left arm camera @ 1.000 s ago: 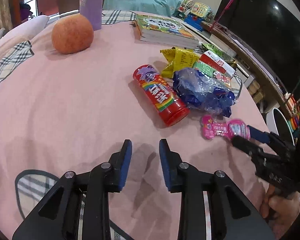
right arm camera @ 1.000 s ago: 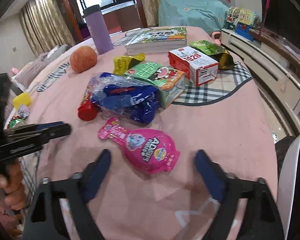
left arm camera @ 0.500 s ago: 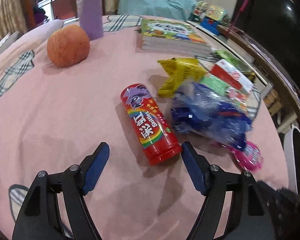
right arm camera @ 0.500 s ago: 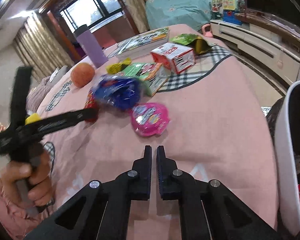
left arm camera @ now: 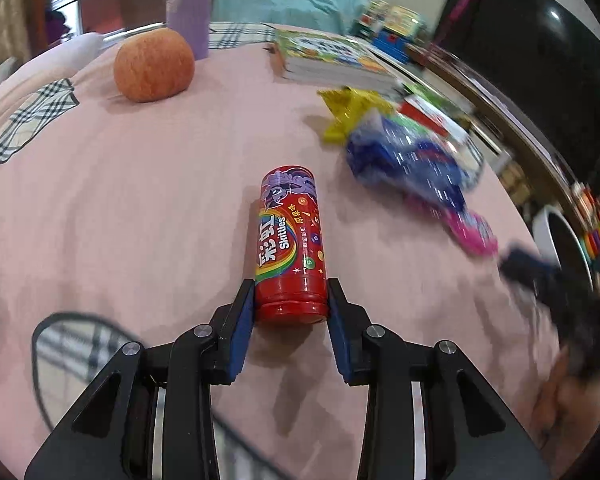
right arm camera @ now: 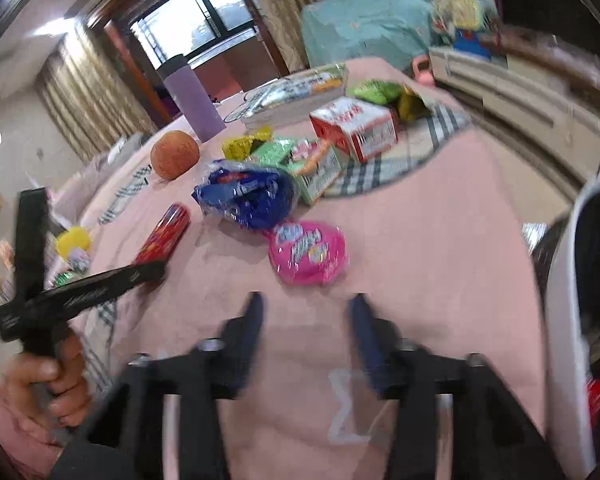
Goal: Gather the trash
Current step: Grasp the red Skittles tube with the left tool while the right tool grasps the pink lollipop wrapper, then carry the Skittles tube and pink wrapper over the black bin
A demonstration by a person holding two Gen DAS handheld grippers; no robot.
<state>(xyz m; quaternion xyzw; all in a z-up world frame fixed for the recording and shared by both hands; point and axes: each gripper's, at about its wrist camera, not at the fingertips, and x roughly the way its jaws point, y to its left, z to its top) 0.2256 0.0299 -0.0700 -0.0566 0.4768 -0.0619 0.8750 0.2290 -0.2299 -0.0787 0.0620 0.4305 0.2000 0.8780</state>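
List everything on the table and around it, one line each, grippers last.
Skittles can: 1, red, lying between left gripper pads
apple: 1, orange-red, far left
purple bottle: 1, behind apple
books: stack, far centre
yellow wrapper: 1, right of centre
blue bag: 1, crinkled, centre
pink packet: 1, ahead of right gripper
red-white box: 1, on checked mat
green carton: 1, beside blue bag
left gripper: closing on can
right gripper: opening, empty
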